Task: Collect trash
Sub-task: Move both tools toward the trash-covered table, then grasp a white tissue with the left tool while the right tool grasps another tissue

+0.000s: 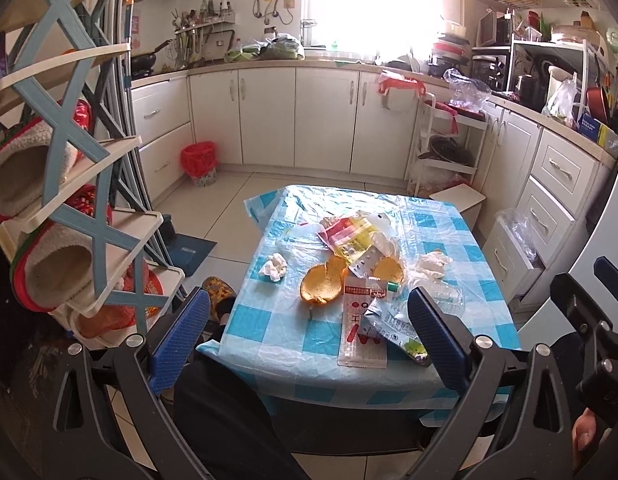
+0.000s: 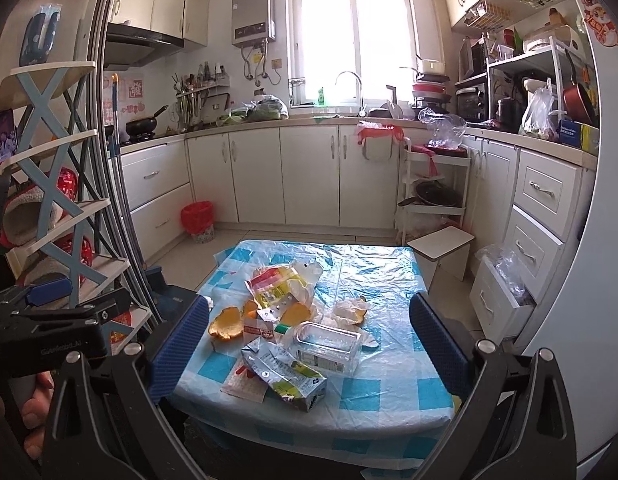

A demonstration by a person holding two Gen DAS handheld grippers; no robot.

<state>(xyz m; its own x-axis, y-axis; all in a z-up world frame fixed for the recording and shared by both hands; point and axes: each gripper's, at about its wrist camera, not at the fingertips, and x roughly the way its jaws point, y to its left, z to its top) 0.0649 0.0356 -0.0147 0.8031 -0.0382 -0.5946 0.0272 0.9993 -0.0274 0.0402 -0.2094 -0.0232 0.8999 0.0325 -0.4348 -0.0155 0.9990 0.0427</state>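
Well, from the left wrist view, the left hand-held gripper (image 1: 309, 328) hangs with its blue pads wide apart and nothing between them, short of the trash heaped mid-tabletop (image 1: 461, 240). The orange peel (image 1: 321, 285) looks light and floppy; pinch its rim. The flat wrapper (image 1: 363, 326) bears red print I cannot read.

From the right wrist view, the right hand-held gripper (image 2: 309, 344) is likewise spread and empty. The crushed carton (image 2: 285, 372) should give softly; grab a folded edge. The clear plastic box (image 2: 329, 346) looks slippery and brittle. Its label is illegible.
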